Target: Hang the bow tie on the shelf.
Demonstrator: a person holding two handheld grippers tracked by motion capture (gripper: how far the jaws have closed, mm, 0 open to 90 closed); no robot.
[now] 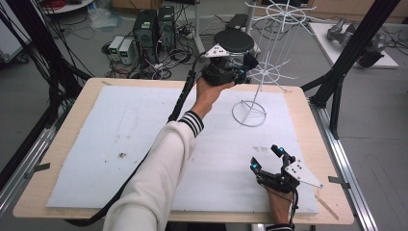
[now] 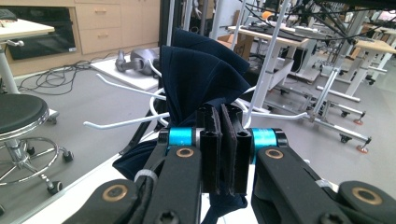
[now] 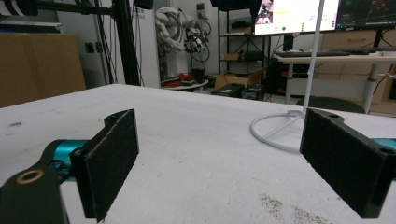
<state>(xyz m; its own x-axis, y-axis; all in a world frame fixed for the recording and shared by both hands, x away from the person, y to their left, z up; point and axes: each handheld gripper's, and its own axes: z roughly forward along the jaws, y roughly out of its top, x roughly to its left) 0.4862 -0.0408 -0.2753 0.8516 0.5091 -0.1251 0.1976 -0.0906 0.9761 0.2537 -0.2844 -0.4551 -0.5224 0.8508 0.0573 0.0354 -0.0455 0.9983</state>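
A dark navy cloth (image 2: 201,74) is pinched between the jaws of my left gripper (image 2: 224,119), which is shut on it. In the high view the left gripper (image 1: 242,72) is held up at the far edge of the table, right against the white wire rack (image 1: 263,73), with the cloth (image 1: 250,60) bunched at its tip. White rack arms (image 2: 121,122) pass behind the cloth. My right gripper (image 1: 265,158) rests low at the table's near right, open with nothing between its jaws. From the right gripper (image 3: 231,149), the rack's ring base (image 3: 275,133) stands ahead.
A white foam board (image 1: 120,134) covers the wooden table (image 1: 310,125). A black stool (image 1: 233,41) and computer boxes (image 1: 154,29) sit on the floor beyond the far edge. Black frame posts (image 1: 346,57) rise at the right.
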